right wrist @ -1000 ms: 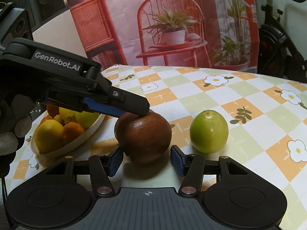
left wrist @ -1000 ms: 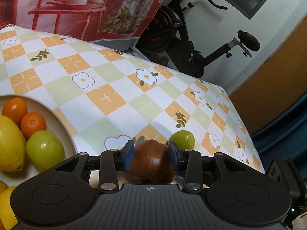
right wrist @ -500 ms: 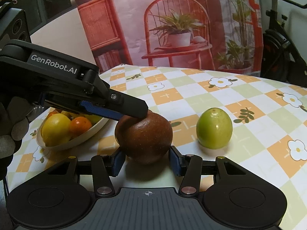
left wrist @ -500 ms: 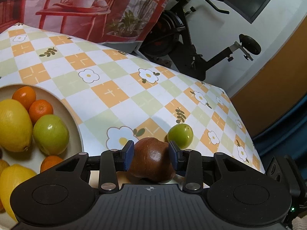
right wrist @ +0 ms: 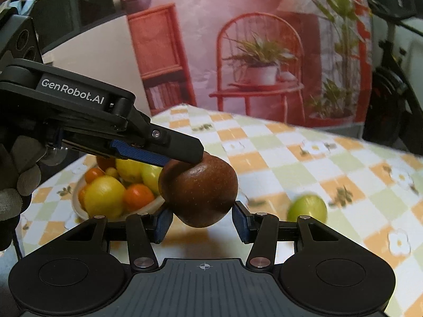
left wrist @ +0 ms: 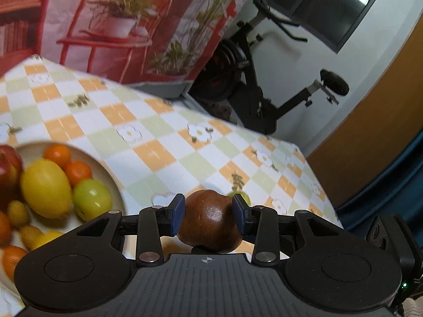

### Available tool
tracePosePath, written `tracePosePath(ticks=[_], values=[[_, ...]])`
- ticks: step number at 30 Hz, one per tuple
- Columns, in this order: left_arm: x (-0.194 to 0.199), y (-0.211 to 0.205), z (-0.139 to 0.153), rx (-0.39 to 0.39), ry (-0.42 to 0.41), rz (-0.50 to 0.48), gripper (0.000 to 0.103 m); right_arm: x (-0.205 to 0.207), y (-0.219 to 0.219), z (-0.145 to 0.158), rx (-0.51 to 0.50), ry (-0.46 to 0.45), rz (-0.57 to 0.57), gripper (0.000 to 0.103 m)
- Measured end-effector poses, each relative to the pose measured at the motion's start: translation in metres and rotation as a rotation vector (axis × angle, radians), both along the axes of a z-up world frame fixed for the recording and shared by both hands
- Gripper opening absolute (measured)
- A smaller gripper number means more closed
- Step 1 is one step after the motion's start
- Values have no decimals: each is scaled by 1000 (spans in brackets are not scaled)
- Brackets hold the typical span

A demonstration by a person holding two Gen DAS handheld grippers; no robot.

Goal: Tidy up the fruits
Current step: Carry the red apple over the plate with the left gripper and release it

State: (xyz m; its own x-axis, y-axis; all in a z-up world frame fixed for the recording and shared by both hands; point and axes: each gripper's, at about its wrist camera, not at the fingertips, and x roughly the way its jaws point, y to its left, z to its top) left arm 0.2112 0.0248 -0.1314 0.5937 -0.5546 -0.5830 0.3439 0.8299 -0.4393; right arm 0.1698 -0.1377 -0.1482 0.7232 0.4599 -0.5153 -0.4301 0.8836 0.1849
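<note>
Gripping brown apple (left wrist: 208, 220): both grippers (right view alone shows it seemingly lifted off table).

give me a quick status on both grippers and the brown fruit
Left gripper and right gripper both shut on brown fruit, lifted off table. Plate already crowded. Green fruit left on cloth.

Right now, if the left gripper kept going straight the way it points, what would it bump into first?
The left gripper is already clamped on the brown apple. Just past the apple lies the green fruit, so probably that, then the tablecloth. How far off the fruit is stays unclear.
</note>
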Motion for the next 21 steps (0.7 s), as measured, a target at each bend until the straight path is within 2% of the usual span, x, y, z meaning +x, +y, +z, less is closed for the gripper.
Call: tracePosePath(ticks=[6, 11, 16, 21], values=[[-6, 39, 31, -10, -48, 38, 42, 12, 36, 34, -5, -45, 72, 46], [-8, 80, 45, -15, -44, 82, 42, 26, 76, 51, -19, -56, 149, 46], [-11, 112, 46, -6, -40, 129, 42, 38, 119, 56, -44, -43, 218, 46], [-12, 137, 33, -10, -3, 167, 41, 45, 152, 48, -79, -6, 262, 46]])
